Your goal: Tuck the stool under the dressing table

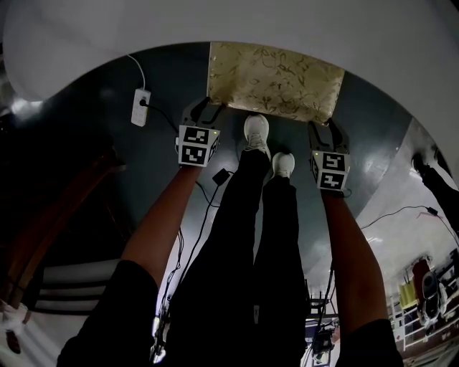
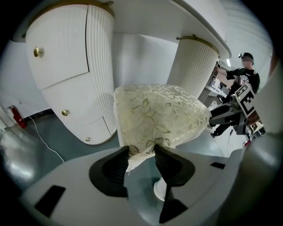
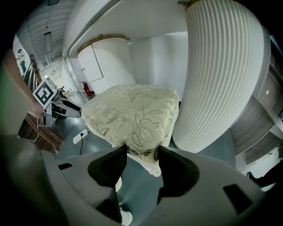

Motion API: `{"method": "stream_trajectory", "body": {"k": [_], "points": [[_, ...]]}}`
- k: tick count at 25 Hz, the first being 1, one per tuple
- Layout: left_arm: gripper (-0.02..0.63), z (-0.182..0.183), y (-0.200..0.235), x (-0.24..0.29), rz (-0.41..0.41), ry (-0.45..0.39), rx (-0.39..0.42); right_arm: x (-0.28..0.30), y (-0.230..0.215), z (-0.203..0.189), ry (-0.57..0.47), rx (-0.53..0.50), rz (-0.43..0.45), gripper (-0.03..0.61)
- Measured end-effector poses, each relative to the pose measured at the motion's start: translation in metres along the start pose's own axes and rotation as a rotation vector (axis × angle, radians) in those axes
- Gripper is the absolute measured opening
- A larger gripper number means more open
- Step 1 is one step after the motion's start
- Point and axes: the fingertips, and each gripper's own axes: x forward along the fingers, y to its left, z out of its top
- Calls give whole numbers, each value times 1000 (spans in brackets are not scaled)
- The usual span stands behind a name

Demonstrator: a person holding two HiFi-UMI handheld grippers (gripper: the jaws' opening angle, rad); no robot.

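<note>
The stool (image 1: 274,80) has a cream cushion with a gold leaf pattern and stands on the dark floor, its far edge under the white dressing table (image 1: 215,21). My left gripper (image 1: 203,109) is shut on the cushion's near left corner. In the left gripper view the jaws pinch the cushion (image 2: 159,117) at its fringe, my left gripper (image 2: 141,152) below it. My right gripper (image 1: 324,130) is shut on the near right corner. The right gripper view has the cushion (image 3: 132,115) clamped by my right gripper (image 3: 142,152), beside a fluted white pedestal (image 3: 221,75).
A white power strip (image 1: 140,107) with a cable lies on the floor left of the stool. The person's white shoes (image 1: 257,132) stand just behind the stool. A drawer pedestal with gold knobs (image 2: 70,66) rises at left. Another person (image 2: 241,79) stands beyond.
</note>
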Motion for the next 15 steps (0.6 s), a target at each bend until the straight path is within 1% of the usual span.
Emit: {"method": "stream_trajectory", "body": {"k": [3,6,10,15], "points": [[196,12,5,8,14,-15,-11,5,-6,8,-8,-18,20,236],[197,24,11,12,14,-28,-7,10,-11,17,-24,-12,16,236],[196,25,9,11,0,-33,2,9,-13,22,-40,18,-9,236],[197,26,9,9,-8,-54,-2,8,-13,24,-45,0,-7,236]]}}
